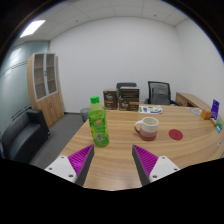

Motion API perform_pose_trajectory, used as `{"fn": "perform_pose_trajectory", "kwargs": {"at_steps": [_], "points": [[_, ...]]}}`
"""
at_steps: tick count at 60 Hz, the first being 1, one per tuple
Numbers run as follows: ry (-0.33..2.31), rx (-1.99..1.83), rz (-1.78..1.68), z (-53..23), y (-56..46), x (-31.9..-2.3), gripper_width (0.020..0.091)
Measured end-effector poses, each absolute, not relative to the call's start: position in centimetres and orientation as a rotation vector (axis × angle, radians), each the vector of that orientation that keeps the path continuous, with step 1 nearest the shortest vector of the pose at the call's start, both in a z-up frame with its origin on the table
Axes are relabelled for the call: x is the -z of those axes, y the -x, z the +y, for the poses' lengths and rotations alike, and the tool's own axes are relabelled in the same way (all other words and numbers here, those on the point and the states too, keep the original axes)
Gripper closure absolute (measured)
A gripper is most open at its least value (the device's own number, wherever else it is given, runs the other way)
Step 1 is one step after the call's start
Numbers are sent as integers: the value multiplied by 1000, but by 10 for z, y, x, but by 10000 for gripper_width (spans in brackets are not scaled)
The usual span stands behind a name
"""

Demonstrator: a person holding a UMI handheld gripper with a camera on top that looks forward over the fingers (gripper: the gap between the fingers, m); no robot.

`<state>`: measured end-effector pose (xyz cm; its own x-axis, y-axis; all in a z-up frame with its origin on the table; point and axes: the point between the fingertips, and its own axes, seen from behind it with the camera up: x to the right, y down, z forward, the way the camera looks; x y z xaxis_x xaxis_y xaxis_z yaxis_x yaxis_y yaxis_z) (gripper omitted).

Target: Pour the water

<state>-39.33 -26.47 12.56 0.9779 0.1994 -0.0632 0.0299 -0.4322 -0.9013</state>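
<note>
A green bottle (98, 123) with a yellow cap and a printed label stands upright on the wooden table (150, 150), beyond my left finger. To its right a white mug (147, 127) rests on the table with its handle turned toward the bottle. A small red coaster (176, 133) lies further right. My gripper (113, 160) is open, its purple pads (80, 159) spread wide over bare tabletop. Nothing is between the fingers. The bottle and mug are both well ahead of the fingertips.
Stacked books and boxes (124, 98) stand at the table's far end, with an office chair (159, 92) behind. A wooden cabinet (46, 84) lines the left wall. A black chair (20, 138) is to the left of the table. Small items (212, 110) lie at the far right.
</note>
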Motion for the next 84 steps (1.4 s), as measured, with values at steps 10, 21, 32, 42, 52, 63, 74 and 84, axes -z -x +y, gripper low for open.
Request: {"fn": "perform_pose_trajectory", "kwargs": {"at_steps": [10, 21, 32, 42, 52, 63, 74, 84], "points": [[1978, -226, -149, -206, 497, -92, 322], [1973, -208, -160, -149, 524, -82, 329], [1937, -152, -111, -108, 525, -78, 326], [1850, -152, -69, -86, 525, -77, 500], [1782, -136, -68, -79, 524, -82, 630], [1764, -127, -36, -75, 520, -84, 691], [1801, -260, 120, -71, 504, -84, 693], [1887, -505, 424, -64, 476, -87, 692]]}}
